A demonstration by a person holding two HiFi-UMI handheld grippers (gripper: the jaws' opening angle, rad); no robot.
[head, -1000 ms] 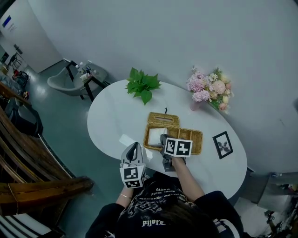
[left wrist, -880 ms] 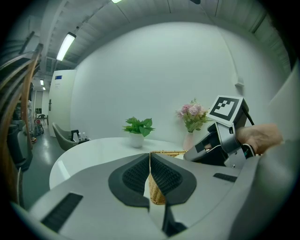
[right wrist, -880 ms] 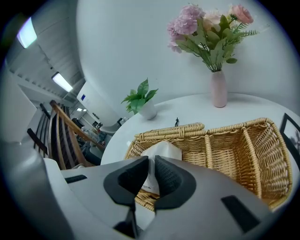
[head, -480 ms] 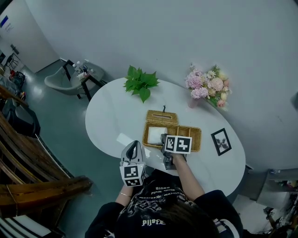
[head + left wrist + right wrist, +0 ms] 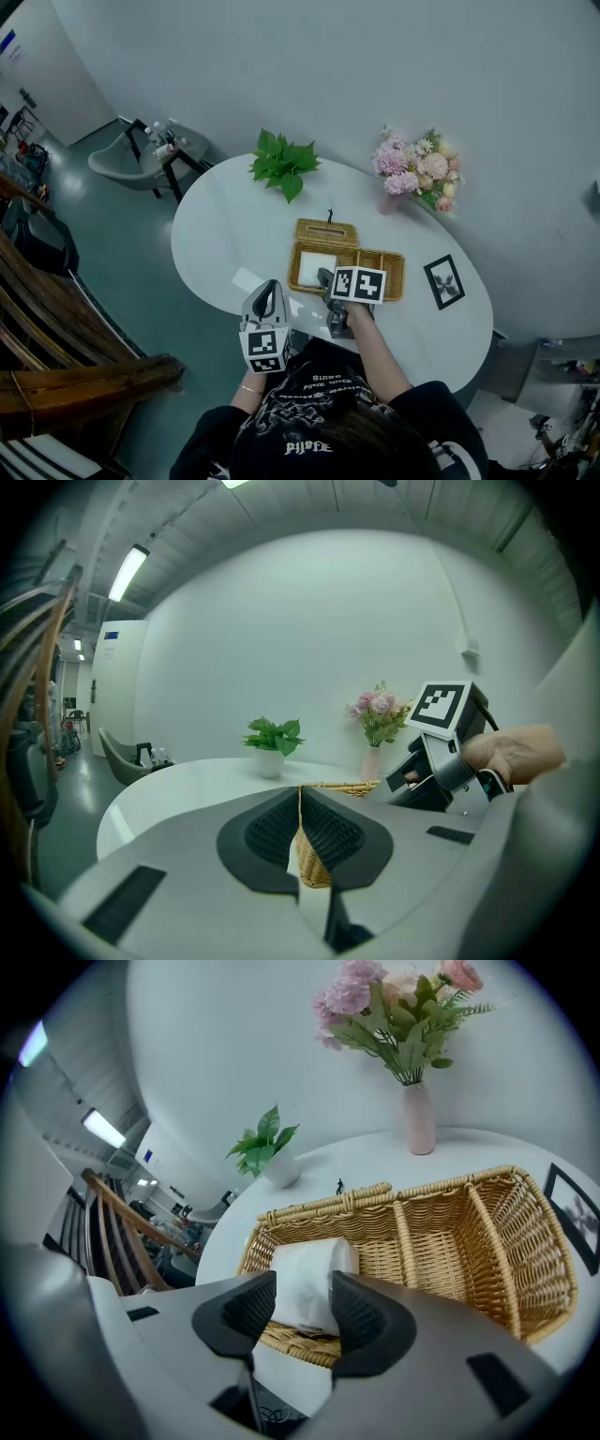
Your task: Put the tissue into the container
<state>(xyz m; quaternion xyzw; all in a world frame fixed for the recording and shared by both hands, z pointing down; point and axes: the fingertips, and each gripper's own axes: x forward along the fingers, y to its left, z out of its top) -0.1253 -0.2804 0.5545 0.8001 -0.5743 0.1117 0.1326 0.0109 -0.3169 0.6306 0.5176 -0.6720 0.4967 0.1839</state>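
The right tool [image 5: 302,1297] is letting go: its jaws are opening, and the dark pads stand clear on either side of the tissue [image 5: 314,1262], not pressing it. The tissue, a white folded pack, lies in the left compartment of the wicker basket [image 5: 487,1241], propped against the near wall. The other compartments hold nothing that shows.

In the head view the right tool [image 5: 324,277] sits at the basket's near rim. That is much the same spot as a second ago, when it reached to the tissue in that same compartment. So the pack has not shifted; what differs is the widening of the jaws around it.

The left tool [image 5: 300,794] has its jaws pressed together with nothing between them, only a thin slit through which the basket shows. It hangs at the near edge of the worktop [image 5: 225,225], left of the basket, about where it was before.

Behind the basket lies a wicker lid [image 5: 328,234]. Farther back on the worktop stand a green plant [image 5: 284,166] and a vase of pink flowers [image 5: 412,178], and a framed picture [image 5: 442,281] lies to the basket's right.
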